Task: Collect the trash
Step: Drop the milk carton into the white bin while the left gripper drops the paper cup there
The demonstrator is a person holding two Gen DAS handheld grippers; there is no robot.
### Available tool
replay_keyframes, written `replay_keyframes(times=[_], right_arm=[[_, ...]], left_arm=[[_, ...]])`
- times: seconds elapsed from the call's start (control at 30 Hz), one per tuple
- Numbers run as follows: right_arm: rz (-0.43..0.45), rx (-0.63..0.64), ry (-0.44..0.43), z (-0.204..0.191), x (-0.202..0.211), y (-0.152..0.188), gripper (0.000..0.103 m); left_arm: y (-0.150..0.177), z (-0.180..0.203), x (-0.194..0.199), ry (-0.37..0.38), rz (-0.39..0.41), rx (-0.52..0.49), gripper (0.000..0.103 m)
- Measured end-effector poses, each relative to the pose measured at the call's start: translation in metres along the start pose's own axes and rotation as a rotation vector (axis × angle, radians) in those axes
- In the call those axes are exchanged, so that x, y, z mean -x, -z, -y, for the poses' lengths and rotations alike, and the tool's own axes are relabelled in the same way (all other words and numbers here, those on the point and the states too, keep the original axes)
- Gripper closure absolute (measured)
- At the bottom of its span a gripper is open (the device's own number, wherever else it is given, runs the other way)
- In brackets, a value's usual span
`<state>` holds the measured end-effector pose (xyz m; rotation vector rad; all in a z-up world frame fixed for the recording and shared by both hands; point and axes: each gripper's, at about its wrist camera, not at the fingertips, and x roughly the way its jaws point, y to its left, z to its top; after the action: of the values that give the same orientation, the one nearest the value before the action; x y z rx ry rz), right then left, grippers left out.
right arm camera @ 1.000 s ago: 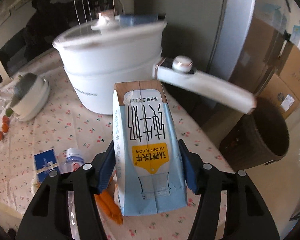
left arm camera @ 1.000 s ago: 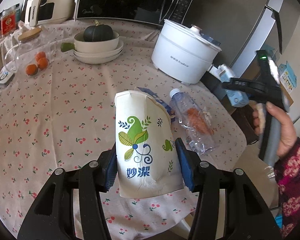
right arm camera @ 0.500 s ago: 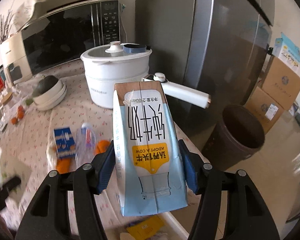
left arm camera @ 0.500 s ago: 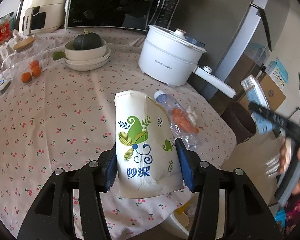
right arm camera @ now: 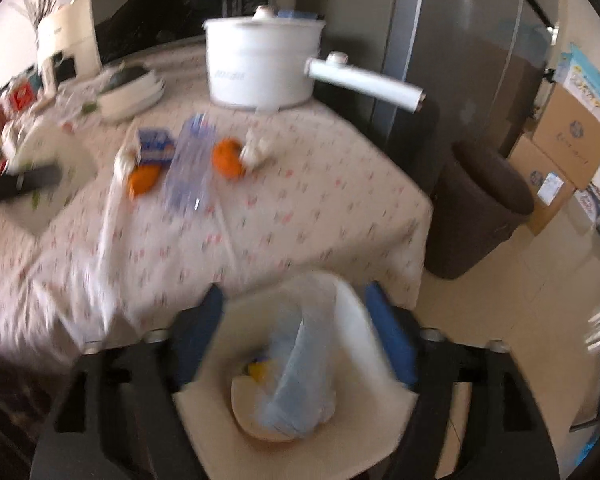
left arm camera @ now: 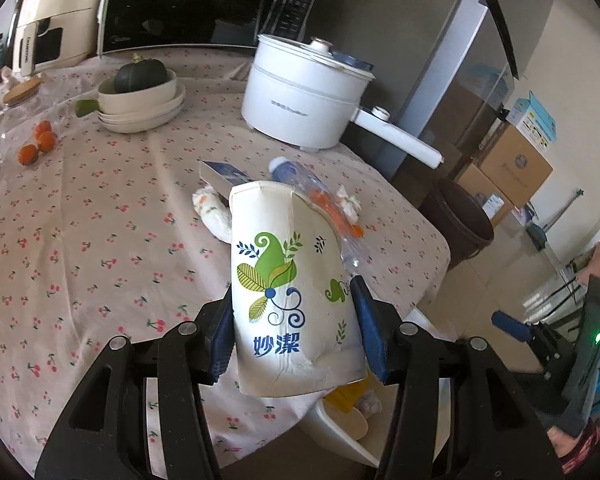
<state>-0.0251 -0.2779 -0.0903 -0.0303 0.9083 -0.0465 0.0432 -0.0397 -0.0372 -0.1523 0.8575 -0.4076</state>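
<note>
Left gripper (left arm camera: 294, 332) clamps a crushed paper cup (left arm camera: 290, 292) above the table's (left arm camera: 80, 240) near edge. Right gripper (right arm camera: 300, 328) hangs parted and empty over the white bin (right arm camera: 364, 320); a blurred milk carton (right arm camera: 300, 372) lies inside it.

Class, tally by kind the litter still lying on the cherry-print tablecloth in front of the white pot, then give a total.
plastic bottle: 1
blue box: 1
orange peel pieces: 2
tissue wads: 2
Total: 6
Not counted: the paper cup, held off the cloth in the left gripper.
</note>
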Motion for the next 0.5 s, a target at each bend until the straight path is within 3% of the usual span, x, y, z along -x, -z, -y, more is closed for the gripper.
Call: replay_keyframes(times=[0.23, 0.5], right_arm=[[0.025, 0.024, 0.087, 0.009, 0.004, 0.011, 0.014], [0.028, 0.017, 0.25, 0.038, 0.002, 0.012, 0.012]], left_arm=[[0.003, 0.015, -0.009, 0.056, -0.019, -0.016, 0.053], [0.011, 0.055, -0.022, 0.156, -0.057, -0.098, 0.052]])
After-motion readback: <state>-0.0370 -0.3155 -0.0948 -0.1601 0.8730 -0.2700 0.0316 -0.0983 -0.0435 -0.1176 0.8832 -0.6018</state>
